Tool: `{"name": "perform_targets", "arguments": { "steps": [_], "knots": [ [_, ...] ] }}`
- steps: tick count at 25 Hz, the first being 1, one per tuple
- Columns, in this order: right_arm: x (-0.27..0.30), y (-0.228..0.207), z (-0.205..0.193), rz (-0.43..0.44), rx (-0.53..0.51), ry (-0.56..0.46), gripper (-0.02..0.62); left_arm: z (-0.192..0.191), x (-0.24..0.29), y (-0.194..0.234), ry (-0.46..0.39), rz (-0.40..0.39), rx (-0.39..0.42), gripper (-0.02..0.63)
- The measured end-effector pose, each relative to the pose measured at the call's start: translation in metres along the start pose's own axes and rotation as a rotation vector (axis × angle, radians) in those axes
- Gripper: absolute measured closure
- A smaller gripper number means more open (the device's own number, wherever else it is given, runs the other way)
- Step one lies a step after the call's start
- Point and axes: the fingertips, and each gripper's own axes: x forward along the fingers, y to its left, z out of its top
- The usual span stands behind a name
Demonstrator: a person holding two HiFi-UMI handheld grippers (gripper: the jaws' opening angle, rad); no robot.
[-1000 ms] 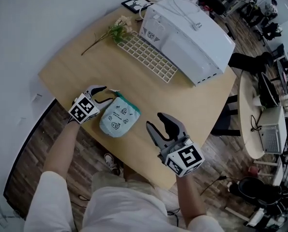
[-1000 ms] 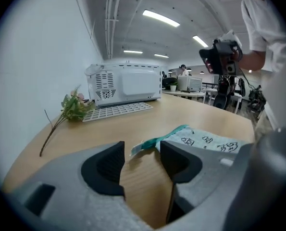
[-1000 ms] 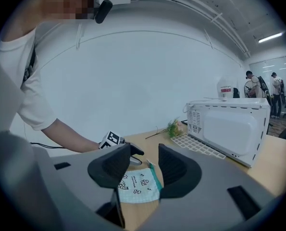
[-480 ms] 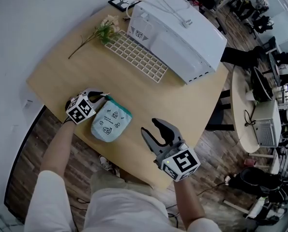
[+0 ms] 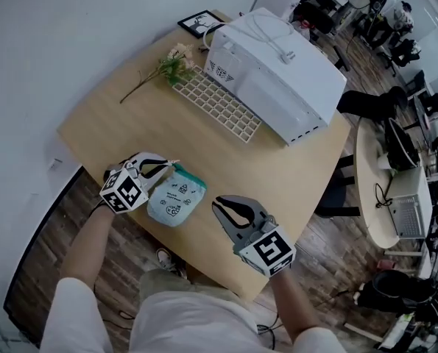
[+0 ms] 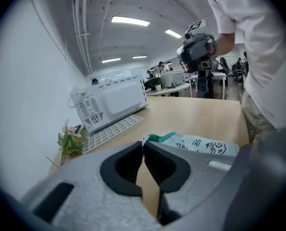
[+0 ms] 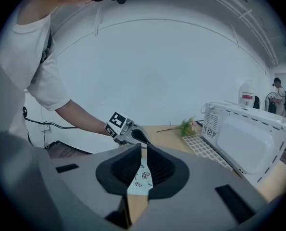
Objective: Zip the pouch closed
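Nearest the person, the right gripper (image 5: 216,207) was held over the front edge of the wooden table (image 5: 204,134). Its jaws had just been closing and stood almost together, with only a thin slit at the tips and nothing between them. It was near the pouch (image 5: 176,198) but clear of it, on the pouch's right side.

The pale blue printed pouch, with its teal band along the top, lay flat close to the table's front-left edge. The left gripper (image 5: 168,164) was at the pouch's upper left corner. Its jaws had just closed fully, tips together, pinching a small white tab (image 5: 176,162) at that corner.

Further back, well apart from the pouch, a white grid panel (image 5: 219,103) lay on the table. A flower sprig (image 5: 171,65) lay just beside its far end. A white appliance (image 5: 277,72) stood behind the panel, and a framed picture (image 5: 201,23) lay at the far corner.
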Motion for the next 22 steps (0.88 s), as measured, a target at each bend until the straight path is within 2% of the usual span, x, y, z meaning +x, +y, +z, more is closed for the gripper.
{"name": "perform_targets", "arguments": {
  "steps": [8,10,13,14,20,22],
  "knots": [
    [0.001,0.014,0.039,0.091,-0.112,-0.059,0.56,0.098,-0.071,-0.039,-0.227,-0.001,0.101,0.581],
    [-0.001,0.022,0.045,0.165,-0.093,-0.068,0.546,0.118,-0.087,-0.05,-0.263,-0.015,0.126,0.581],
    [-0.004,0.038,0.057,0.328,0.001,-0.09,0.481,0.145,-0.107,-0.068,-0.308,-0.038,0.137,0.581],
    [-0.005,0.04,0.062,0.36,0.024,-0.097,0.479,0.152,-0.112,-0.073,-0.318,-0.04,0.139,0.581],
    [-0.01,0.066,0.062,0.528,-0.021,-0.023,0.465,0.176,-0.128,-0.094,-0.337,-0.049,0.13,0.581],
    [-0.014,0.074,0.059,0.558,-0.033,-0.001,0.465,0.186,-0.133,-0.098,-0.36,-0.049,0.137,0.581]
  ]
}}
